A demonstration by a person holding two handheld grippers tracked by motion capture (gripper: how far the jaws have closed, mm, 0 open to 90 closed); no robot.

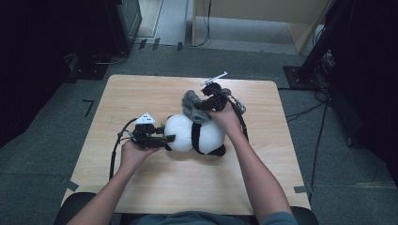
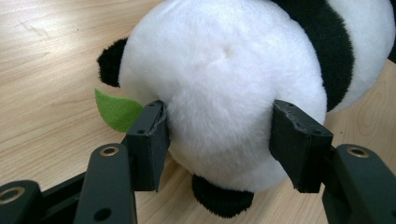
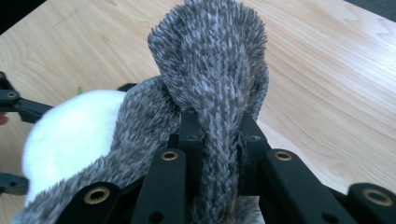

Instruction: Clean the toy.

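Your desk (image 1: 141, 187): pale wood grain, rectangular, on grey floor (image 1: 42, 154). Lying directly on it, one black-and-white panda plush (image 1: 195, 133), near centre. Its green leaf (image 2: 116, 109) appears to touch the wood, though that's unclear.

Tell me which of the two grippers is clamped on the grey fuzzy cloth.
The right gripper: its jaws pinch a fold of the grey fuzzy cloth. The left gripper instead straddles the panda's white head.
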